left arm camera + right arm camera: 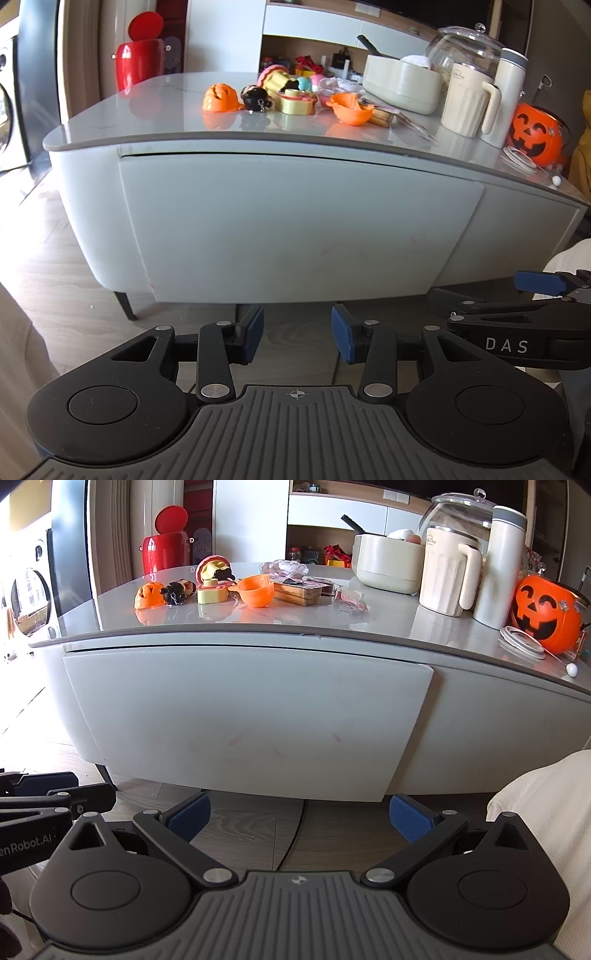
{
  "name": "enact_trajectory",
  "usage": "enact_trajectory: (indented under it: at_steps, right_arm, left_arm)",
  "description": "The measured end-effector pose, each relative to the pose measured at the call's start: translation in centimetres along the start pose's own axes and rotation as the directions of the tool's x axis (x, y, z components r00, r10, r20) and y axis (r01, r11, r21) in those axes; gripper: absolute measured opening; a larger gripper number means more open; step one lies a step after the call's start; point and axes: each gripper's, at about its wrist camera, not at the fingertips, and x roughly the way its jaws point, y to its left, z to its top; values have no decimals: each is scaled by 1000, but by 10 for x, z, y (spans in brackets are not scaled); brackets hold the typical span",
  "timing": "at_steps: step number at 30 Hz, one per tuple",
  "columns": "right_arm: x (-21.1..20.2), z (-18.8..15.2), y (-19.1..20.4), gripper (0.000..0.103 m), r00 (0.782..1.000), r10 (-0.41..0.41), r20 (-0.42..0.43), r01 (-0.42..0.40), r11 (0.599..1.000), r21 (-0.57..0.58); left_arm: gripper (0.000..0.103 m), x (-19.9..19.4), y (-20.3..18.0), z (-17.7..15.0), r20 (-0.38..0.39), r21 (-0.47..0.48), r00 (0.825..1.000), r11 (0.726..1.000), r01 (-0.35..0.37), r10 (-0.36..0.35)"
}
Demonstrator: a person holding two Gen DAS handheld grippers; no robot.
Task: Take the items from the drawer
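Nearest the cameras, both grippers hang low over the wood-look floor (255,823), facing the pale table. The left gripper (297,334) has its blue-padded jaws moderately apart with nothing between them. The right gripper (300,816) holds its jaws wide, also empty. Each tool shows at the edge of the other's view, so the two sit side by side and close together. A white cloth-covered shape (546,834) fills the lower right of the right wrist view.

Just beyond the fingertips stands the drawer (295,225), a broad white front panel under the tabletop, pushed in flush with only a thin dark seam along its top edge. What lies inside cannot be seen. A dark table leg (123,304) shows at the lower left.

Above, the glossy grey tabletop (295,616) carries a scatter of small toys: an orange pumpkin-shaped piece (149,594), a black figure (176,590), a yellow round case (211,592) and an orange cup (255,590). Toward the right stand a cream pitcher (448,574), a tall white flask (500,568), a glass jar (458,511) behind them, and an orange pumpkin bucket (545,614) with a metal lid (521,642) lying just before it.

Farthest back, a red bin (166,546) stands on the floor beside white shelving.
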Motion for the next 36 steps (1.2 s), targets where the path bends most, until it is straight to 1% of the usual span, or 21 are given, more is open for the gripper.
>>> enact_trajectory:
  at_steps: [16,36]
  right_arm:
    - [0,0,-1,103,1000,4,-2,-4,1000,6]
    - [2,0,0,103,1000,15,-2,-15,1000,-2]
  left_arm:
    - [45,0,1,-1,-1,-27,1000,1000,0,0]
    - [45,3,1,-1,-10,-23,1000,1000,-7,6]
